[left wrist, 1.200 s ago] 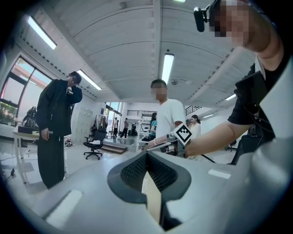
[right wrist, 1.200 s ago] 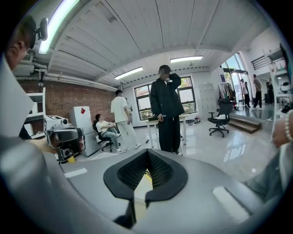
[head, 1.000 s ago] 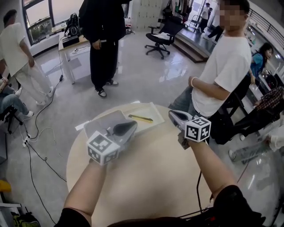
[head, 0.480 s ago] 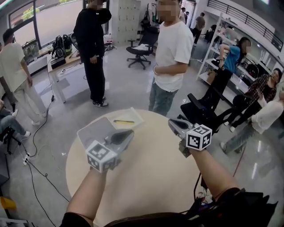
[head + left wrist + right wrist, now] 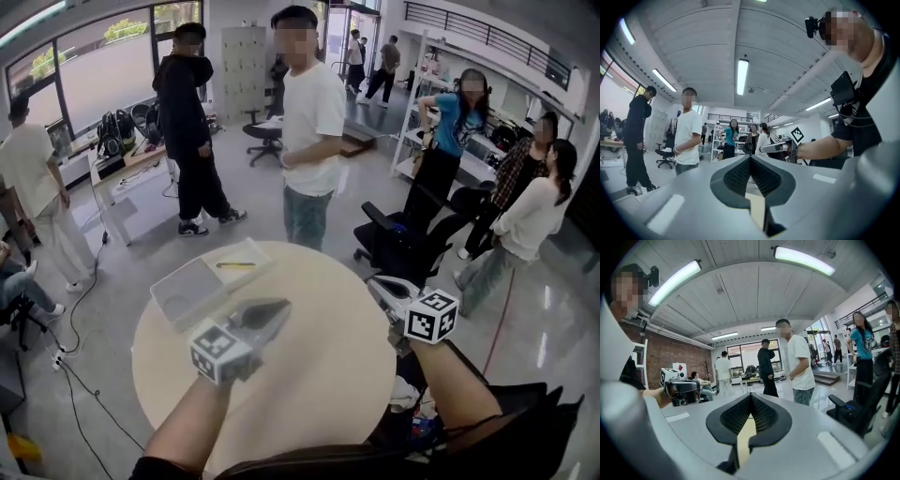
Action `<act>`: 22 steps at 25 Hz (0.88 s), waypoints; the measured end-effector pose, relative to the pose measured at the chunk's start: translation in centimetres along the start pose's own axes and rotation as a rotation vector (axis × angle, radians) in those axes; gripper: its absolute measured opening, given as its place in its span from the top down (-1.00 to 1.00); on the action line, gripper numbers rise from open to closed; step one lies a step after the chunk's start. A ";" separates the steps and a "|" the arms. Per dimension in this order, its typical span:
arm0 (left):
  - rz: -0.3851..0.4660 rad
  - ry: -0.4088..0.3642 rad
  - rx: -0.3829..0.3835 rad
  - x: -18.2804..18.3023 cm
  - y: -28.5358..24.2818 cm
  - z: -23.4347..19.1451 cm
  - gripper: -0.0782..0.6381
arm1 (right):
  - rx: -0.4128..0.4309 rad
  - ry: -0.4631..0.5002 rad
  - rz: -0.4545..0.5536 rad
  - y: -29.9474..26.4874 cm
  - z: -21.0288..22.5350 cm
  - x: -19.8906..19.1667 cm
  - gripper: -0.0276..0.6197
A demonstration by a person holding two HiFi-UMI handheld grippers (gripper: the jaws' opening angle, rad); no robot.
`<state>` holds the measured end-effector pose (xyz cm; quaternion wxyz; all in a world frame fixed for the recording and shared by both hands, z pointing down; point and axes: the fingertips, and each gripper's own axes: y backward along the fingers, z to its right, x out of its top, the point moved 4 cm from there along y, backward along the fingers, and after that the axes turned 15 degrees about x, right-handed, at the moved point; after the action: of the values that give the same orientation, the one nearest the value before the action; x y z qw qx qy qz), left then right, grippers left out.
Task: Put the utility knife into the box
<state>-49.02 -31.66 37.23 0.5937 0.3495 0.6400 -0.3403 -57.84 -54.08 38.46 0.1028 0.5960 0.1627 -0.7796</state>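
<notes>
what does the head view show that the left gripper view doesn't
Only the head view: the box and the yellow utility knife beside it, on the round table. Only the left gripper view: ceiling lights, the head-worn camera, and the left gripper's jaws meeting on nothing. Both: the right gripper and the person in the white T-shirt.

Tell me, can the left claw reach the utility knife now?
Probably yes: the utility knife lies uncovered beside the box at the table's far side, ahead of the left claw; the claw is shut and must open first.
</notes>
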 end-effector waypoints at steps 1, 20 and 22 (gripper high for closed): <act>-0.001 0.010 -0.003 0.0 0.4 1.0 0.79 | -0.005 -0.002 0.002 1.4 -0.7 -0.2 0.87; -0.055 0.134 -0.070 -3.5 3.0 24.1 0.79 | -0.015 -0.076 0.016 27.3 -11.8 -8.0 0.88; -0.067 0.141 -0.089 -3.9 3.0 25.5 0.79 | -0.017 -0.096 0.015 28.4 -12.6 -8.9 0.88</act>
<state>-32.97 -51.95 39.44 0.5505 0.3240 0.7061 -0.3057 -34.08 -75.97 40.36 0.1212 0.5583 0.1598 -0.8050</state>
